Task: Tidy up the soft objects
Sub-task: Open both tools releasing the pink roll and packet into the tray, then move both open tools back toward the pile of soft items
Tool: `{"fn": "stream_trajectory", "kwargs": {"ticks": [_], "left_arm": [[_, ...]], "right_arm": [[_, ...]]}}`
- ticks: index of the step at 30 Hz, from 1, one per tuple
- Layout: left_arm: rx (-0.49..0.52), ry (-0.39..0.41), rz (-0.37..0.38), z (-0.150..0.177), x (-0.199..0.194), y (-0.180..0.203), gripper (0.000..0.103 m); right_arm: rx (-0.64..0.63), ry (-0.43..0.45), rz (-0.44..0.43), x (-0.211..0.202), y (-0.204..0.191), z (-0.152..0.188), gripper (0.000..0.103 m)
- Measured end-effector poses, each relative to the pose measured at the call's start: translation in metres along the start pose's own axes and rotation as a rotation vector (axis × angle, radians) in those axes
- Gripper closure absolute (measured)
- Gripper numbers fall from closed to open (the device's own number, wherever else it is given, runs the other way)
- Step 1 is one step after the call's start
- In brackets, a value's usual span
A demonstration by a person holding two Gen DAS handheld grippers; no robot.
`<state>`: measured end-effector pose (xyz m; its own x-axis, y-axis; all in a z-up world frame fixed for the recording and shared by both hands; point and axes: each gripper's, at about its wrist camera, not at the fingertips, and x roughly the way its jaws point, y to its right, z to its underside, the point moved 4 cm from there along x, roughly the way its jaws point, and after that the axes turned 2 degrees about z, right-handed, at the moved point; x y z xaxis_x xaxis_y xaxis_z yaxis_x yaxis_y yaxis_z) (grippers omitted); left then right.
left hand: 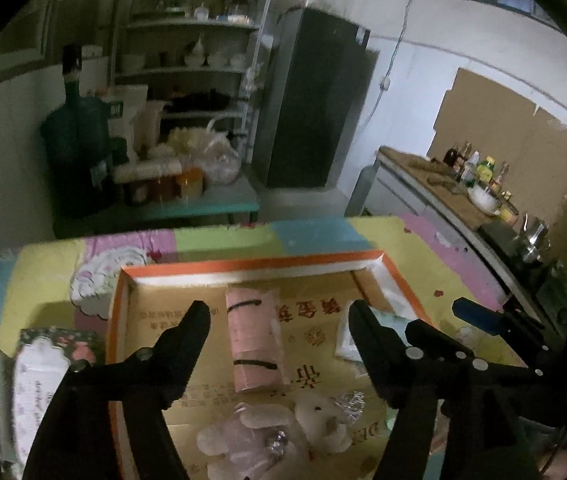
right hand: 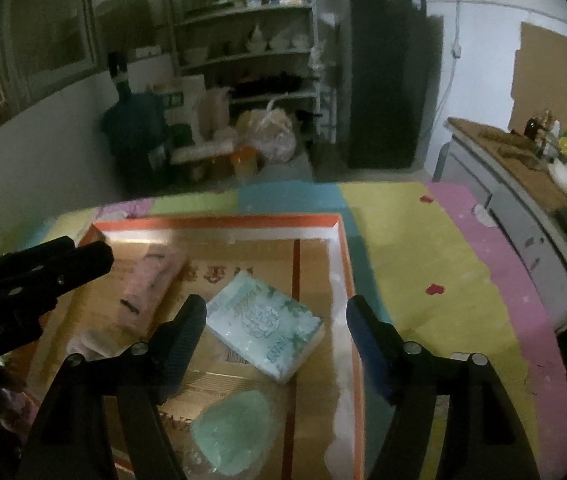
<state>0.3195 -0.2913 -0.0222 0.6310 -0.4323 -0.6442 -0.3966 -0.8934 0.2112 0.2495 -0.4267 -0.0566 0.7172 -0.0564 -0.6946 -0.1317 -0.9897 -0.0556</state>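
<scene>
Two black handheld grippers hover over a shallow cardboard box (left hand: 243,276) with an orange rim, which sits on a table covered by a pastel patchwork cloth (right hand: 423,248). The left gripper (left hand: 277,320) has its fingers wide apart with nothing between them. Just beyond its fingertips, a pink rolled towel (left hand: 255,344) tied with two black bands lies on the box floor. Nearer, a pale plush toy (left hand: 279,436) lies at the box's near edge. The right gripper (right hand: 275,316) also has its fingers spread and holds nothing. Between and beyond its fingertips lies a light green tissue pack (right hand: 265,328), tilted, in the right part of the box. A soft green lump in clear wrap (right hand: 235,432) lies nearer. Shelves (left hand: 195,28) and a dark fridge (left hand: 315,96) stand against the far wall.
</scene>
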Motion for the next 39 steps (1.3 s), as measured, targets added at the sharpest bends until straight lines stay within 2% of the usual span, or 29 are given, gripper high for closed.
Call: {"fn": "stream_trajectory", "kwargs": {"ticks": [3, 7, 13, 21, 32, 39], "left_arm": [[0.012, 0.059, -0.001, -0.004, -0.021, 0.001, 0.030], [0.033, 0.126, -0.010, -0.008, -0.048, 0.002, 0.018], [0.053, 0.208, -0.020, -0.007, -0.091, -0.005, 0.017], [0.081, 0.257, -0.038, 0.007, -0.134, -0.021, 0.017], [0.094, 0.320, -0.051, 0.035, -0.192, -0.048, 0.017], [0.093, 0.367, -0.099, 0.061, -0.230, -0.075, 0.017]], "right_arm": [[0.010, 0.053, 0.002, -0.021, -0.002, -0.003, 0.029], [0.031, 0.118, -0.004, -0.049, -0.008, -0.005, 0.029], [0.048, 0.196, -0.017, -0.088, -0.024, -0.001, 0.027], [0.009, 0.239, 0.000, -0.126, -0.050, 0.013, 0.027], [-0.006, 0.256, -0.044, -0.161, -0.093, 0.039, 0.027], [-0.027, 0.266, -0.077, -0.176, -0.132, 0.062, 0.027]]}}
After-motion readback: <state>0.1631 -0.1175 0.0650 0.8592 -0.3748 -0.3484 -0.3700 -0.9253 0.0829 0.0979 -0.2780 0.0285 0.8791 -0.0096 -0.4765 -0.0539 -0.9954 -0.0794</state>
